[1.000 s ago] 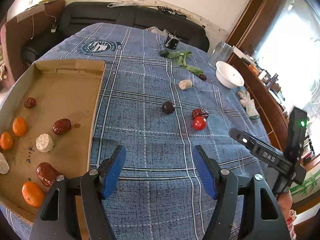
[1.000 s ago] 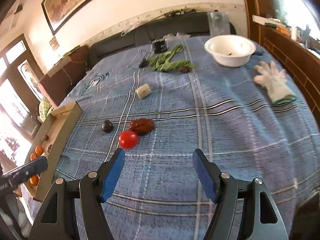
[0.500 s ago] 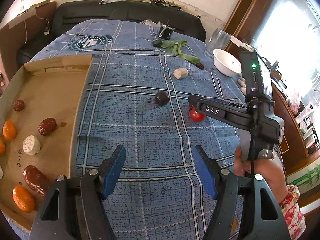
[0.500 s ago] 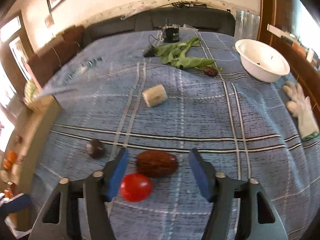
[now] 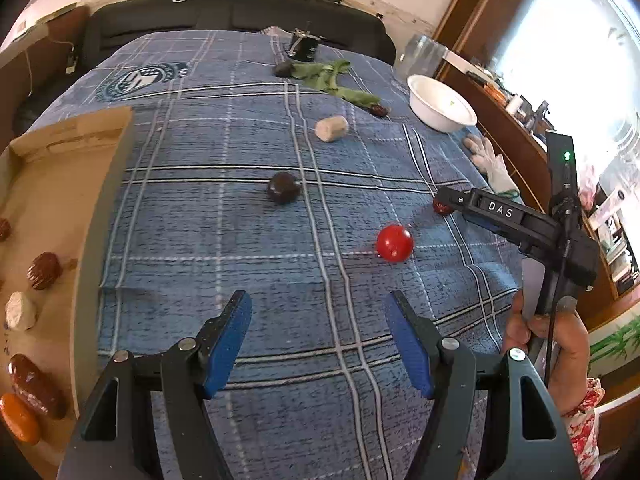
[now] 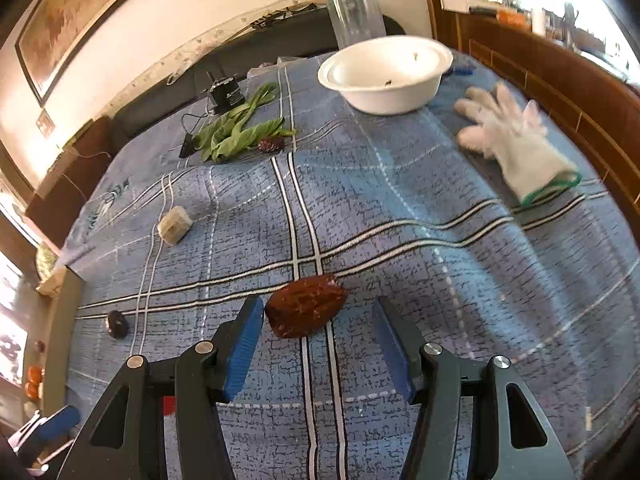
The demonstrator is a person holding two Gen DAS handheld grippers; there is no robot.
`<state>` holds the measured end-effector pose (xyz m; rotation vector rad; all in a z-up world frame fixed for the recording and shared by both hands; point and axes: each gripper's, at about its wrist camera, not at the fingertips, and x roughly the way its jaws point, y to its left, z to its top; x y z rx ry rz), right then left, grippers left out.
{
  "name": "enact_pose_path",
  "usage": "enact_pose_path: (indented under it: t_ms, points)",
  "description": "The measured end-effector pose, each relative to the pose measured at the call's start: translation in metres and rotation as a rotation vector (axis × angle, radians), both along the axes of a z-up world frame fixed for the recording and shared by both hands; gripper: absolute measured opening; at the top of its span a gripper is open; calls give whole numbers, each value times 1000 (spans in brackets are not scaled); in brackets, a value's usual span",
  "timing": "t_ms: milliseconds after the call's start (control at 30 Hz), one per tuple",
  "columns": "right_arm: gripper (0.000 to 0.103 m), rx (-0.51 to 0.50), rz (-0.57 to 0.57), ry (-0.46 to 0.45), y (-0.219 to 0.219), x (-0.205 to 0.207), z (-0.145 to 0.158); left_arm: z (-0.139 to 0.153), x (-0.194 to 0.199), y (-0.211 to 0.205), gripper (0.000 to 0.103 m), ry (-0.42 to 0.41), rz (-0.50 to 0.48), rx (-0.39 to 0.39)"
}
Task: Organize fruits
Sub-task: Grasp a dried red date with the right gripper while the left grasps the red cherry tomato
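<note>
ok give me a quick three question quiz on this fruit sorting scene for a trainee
1. True or false: the right gripper has already lifted the wrinkled red date off the cloth.
2. Multiple choice: what lies on the blue checked cloth beside the white bowl? A) a knife B) a white glove C) a banana
3. Fill in: in the left wrist view, the cardboard tray sits to the ____ of the red tomato.

Key
1. False. The date lies on the cloth between the blue pads, which do not press on it.
2. B
3. left
</note>
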<state>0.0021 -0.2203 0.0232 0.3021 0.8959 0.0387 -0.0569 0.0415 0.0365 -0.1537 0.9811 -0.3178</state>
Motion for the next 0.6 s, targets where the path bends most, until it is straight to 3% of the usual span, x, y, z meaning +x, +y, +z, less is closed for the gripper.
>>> enact_pose_path:
  t_ms: [200, 267, 567, 600]
  points:
    - [60, 54, 44, -23, 3, -8, 0, -4, 17, -28, 68, -14, -46, 27]
    - [37, 40, 60, -26, 7, -5, -1, -6, 22, -40, 68, -23, -74, 40]
    - [36, 36, 62, -41, 7, -2, 0, -20, 48, -78, 67, -45, -148, 62]
    - [36, 34, 61, -45, 6, -2, 0, -23, 50, -80, 63, -47, -153, 68]
